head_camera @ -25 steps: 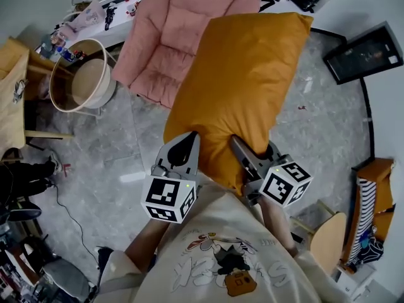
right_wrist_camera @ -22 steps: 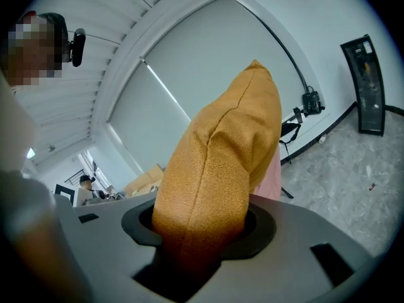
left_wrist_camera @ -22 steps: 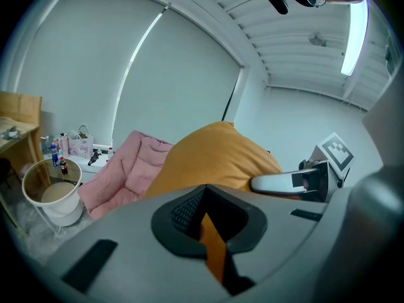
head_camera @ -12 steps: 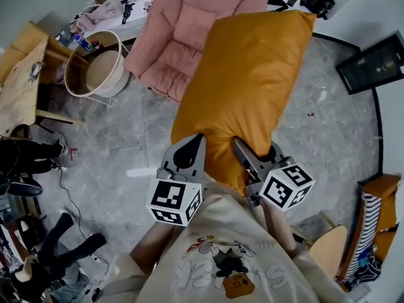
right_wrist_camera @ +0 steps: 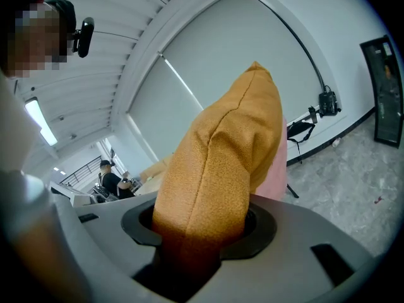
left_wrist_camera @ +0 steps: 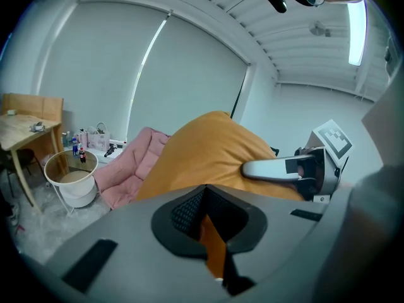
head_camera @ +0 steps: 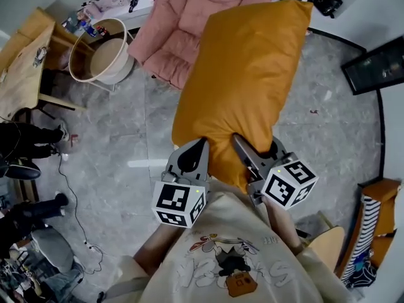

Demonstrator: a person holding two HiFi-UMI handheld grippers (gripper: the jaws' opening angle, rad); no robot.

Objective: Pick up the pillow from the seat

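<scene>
Aloft, one pillow [head_camera: 243, 74], left gripper [head_camera: 192, 151], right gripper [head_camera: 244, 149]

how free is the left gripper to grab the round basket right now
Probably not: the left gripper is shut on the orange pillow, and the round basket stands apart beside the pink chair.

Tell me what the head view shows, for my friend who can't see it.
An orange pillow is held up, pinched at its near edge by the left gripper and the right gripper. Beyond it are a pink padded chair and a grey floor.
</scene>
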